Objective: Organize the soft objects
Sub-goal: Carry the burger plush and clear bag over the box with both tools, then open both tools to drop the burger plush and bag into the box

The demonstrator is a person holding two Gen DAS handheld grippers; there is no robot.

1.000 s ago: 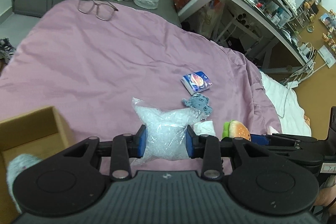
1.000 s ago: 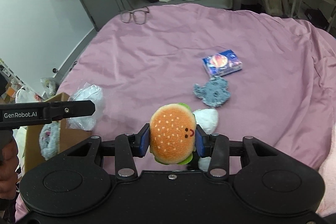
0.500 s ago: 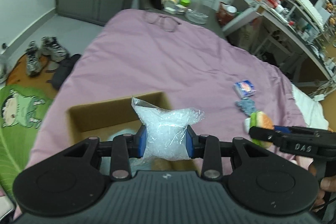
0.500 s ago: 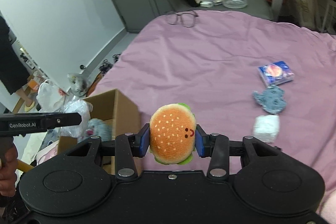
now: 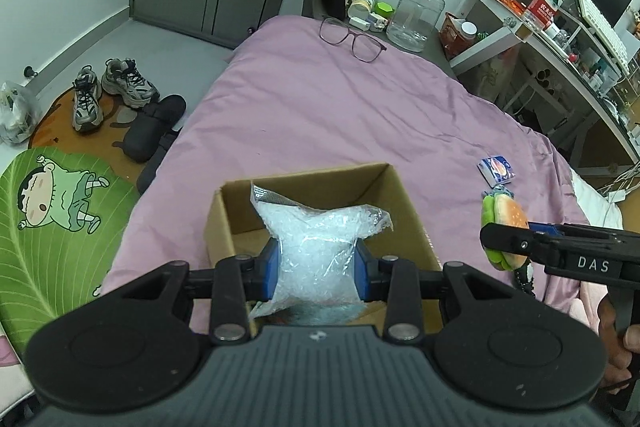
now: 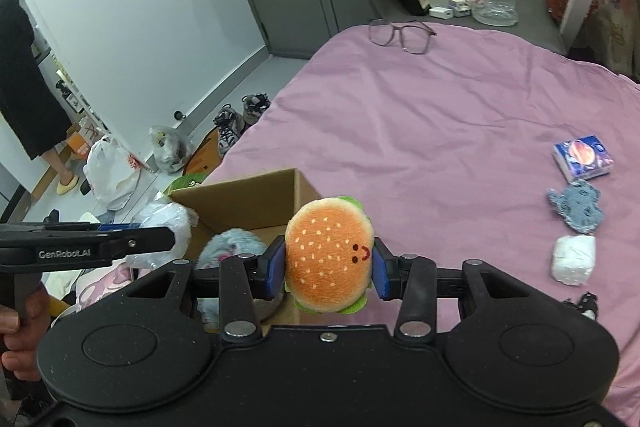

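My left gripper [image 5: 316,267] is shut on a clear plastic bag of white filling [image 5: 316,247] and holds it over the open cardboard box [image 5: 404,195] at the near left corner of the pink bed. My right gripper [image 6: 329,269] is shut on a plush hamburger [image 6: 328,255], just right of the box [image 6: 244,199]. A grey fluffy toy [image 6: 230,247] lies inside the box. In the left wrist view the hamburger [image 5: 505,223] and right gripper [image 5: 520,239] show beside the box. The bag [image 6: 164,223] and left gripper [image 6: 132,237] appear at the left of the right wrist view.
On the pink bedspread [image 6: 420,115] lie a tissue pack [image 6: 583,158], a blue-grey flat plush [image 6: 576,209], a white soft bundle [image 6: 574,259] and glasses [image 6: 400,33]. Shoes [image 5: 108,91] and a green mat [image 5: 52,227] are on the floor left. A person stands far left [image 6: 28,99].
Both grippers have swung left across the bed with their loads. The box now sits under the left gripper's bag, and the hamburger has come up beside the box's right wall.
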